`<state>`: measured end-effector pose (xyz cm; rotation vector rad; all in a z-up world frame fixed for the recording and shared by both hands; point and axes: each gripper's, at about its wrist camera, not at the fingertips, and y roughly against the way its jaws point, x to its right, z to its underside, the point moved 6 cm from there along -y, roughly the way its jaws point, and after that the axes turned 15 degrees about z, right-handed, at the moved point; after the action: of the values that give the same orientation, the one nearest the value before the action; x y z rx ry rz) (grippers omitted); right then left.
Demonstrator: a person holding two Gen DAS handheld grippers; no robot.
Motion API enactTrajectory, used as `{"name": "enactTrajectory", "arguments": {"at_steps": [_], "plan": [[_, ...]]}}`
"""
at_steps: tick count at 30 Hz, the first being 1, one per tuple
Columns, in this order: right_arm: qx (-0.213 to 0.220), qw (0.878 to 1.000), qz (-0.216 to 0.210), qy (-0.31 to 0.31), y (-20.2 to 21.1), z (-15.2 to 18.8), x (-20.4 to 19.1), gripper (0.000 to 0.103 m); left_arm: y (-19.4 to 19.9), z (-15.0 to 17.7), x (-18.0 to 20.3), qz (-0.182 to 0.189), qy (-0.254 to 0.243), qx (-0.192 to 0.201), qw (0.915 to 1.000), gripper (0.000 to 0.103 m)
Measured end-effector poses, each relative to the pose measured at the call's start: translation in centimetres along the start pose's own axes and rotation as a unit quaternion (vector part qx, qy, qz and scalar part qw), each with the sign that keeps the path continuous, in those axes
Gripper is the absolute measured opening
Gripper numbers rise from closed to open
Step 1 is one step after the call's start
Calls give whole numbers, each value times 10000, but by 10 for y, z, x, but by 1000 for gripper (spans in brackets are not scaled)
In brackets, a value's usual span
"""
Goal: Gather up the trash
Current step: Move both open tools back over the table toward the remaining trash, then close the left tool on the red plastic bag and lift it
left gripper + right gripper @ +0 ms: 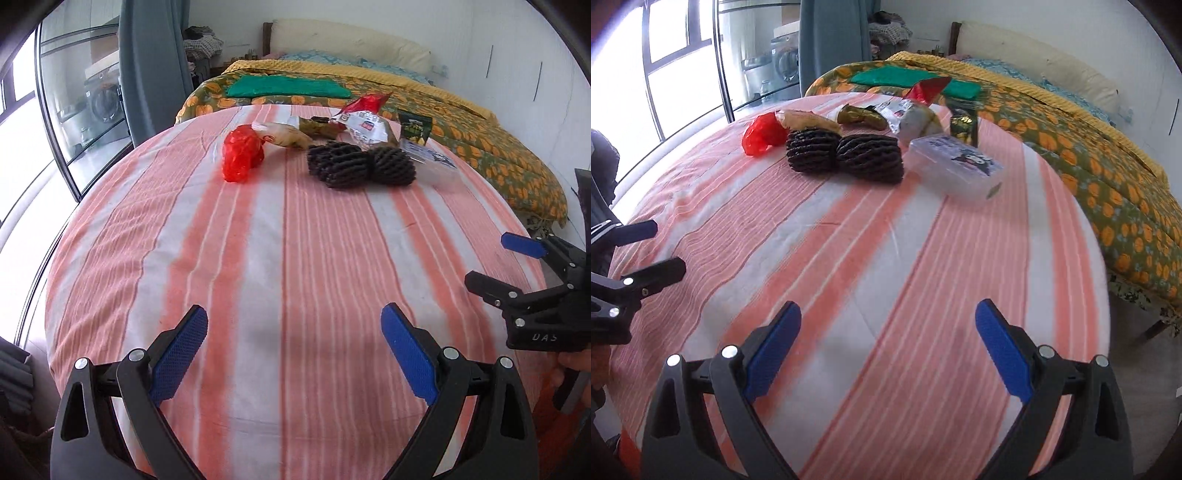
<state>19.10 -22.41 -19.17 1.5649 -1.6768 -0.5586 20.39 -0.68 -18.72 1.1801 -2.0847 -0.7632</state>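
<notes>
Where wrappers cluster, red bag point(242, 154) crumpled.

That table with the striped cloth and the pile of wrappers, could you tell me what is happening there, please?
A person holds two grippers over the striped tablecloth, apparently about to collect trash. The left gripper and right gripper are both open and hold nothing. At the far side lie a red plastic bag, black foam nets, snack wrappers and a clear plastic box, all untouched.
</notes>
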Motion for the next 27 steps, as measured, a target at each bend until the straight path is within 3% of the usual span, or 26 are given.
{"name": "enactTrajectory", "arguments": {"at_steps": [10, 18, 21, 24, 26, 27], "plan": [[-236, 9992, -268, -198, -17, -5, -2, 94, -39, -77, -63, -76, -67, 116, 9999, 94], [-229, 9994, -174, -179, -17, -5, -3, 95, -100, -130, -77, -63, -11, -206, 9998, 93], [-237, 9994, -164, -188, -17, -5, -2, 95, -113, -140, -83, -24, 155, -255, 9996, 82], [-239, 9994, -165, -192, -17, -5, -2, 95, -118, -143, -87, -60, 159, -232, 9996, 57], [-239, 9994, -164, -192, -17, -5, -2, 95, -114, -140, -89, -29, 135, -219, 9997, 32], [-238, 9994, -164, -190, -17, -5, -2, 95, -108, -136, -90, -9, 180, -225, 9996, 32]]}}
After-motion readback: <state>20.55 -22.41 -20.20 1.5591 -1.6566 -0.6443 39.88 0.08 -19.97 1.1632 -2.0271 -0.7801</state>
